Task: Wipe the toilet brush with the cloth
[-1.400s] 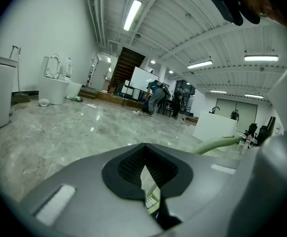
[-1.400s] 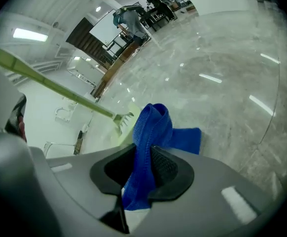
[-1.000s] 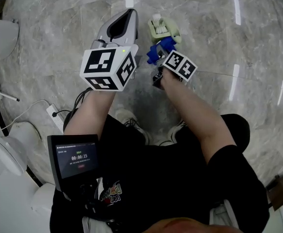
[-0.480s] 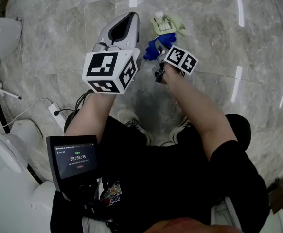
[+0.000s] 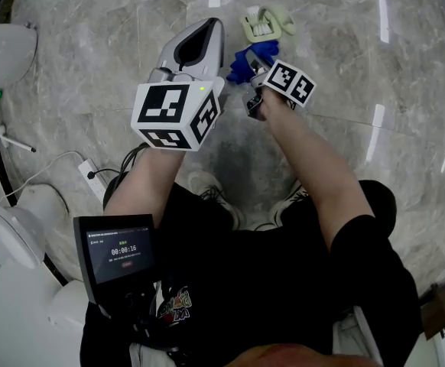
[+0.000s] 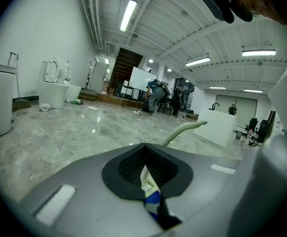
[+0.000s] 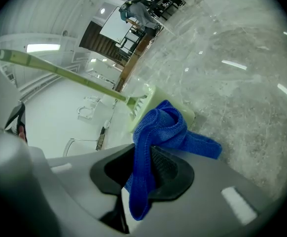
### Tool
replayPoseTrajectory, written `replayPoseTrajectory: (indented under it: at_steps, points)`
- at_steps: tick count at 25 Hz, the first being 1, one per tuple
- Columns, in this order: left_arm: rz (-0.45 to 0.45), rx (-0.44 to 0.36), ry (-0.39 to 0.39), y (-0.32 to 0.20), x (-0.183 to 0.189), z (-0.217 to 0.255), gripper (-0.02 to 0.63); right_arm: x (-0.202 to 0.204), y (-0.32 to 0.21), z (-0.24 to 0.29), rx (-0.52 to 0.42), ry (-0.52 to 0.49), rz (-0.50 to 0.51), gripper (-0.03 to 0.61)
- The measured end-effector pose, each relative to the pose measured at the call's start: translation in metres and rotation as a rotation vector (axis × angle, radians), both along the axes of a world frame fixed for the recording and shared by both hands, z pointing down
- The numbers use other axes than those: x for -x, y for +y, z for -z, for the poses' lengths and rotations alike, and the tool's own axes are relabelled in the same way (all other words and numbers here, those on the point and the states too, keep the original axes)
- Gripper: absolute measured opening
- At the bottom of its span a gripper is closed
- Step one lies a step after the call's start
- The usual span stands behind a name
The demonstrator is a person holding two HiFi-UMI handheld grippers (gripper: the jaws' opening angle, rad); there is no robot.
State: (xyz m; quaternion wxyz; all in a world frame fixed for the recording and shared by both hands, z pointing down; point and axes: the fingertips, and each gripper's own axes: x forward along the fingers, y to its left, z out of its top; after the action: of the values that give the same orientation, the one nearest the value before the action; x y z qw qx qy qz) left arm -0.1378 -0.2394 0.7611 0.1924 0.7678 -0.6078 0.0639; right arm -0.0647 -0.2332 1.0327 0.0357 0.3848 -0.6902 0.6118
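Head view: a pale green toilet brush, white bristles showing, lies on the marble floor ahead of both hands, with a blue cloth just beside it. A screen at the person's chest reads 00:00:16

Left gripper view: the left gripper has its jaws closed together. Slivers of brush and cloth show through the slit below the pads, and the handle curves up beyond

Right gripper view: the right gripper pinches the cloth, whose bunched end is against the brush's head
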Motion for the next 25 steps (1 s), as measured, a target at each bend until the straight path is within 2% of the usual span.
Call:
replayPoseTrajectory:
  at_steps: [5, 7, 11, 14, 17, 21, 25]
  points:
    - [0.01, -0.001, 0.003, -0.001, 0.003, 0.0, 0.012, -0.005, 0.015, -0.001, 0.03, 0.023, -0.01, 0.089]
    - [0.012, -0.002, 0.011, -0.003, 0.002, 0.001, 0.011, 0.003, 0.029, 0.004, 0.006, 0.055, 0.052, 0.089]
    - [-0.001, -0.001, 0.013, -0.007, -0.002, -0.001, 0.011, 0.039, 0.051, 0.017, -0.082, 0.081, 0.239, 0.089]
    - [-0.005, 0.0, 0.007, -0.008, -0.002, -0.003, 0.012, 0.055, 0.045, 0.028, -0.136, 0.068, 0.291, 0.087]
    - [0.016, -0.005, 0.007, -0.006, 0.007, 0.0, 0.012, 0.061, 0.022, 0.036, -0.154, 0.025, 0.247, 0.089]
    - [0.035, -0.006, 0.016, 0.0, 0.016, 0.004, 0.012, 0.058, -0.004, 0.028, -0.082, -0.022, 0.13, 0.089]
    - [0.034, -0.024, 0.016, 0.003, 0.02, 0.009, 0.012, 0.065, -0.007, 0.024, -0.085, -0.031, 0.137, 0.089]
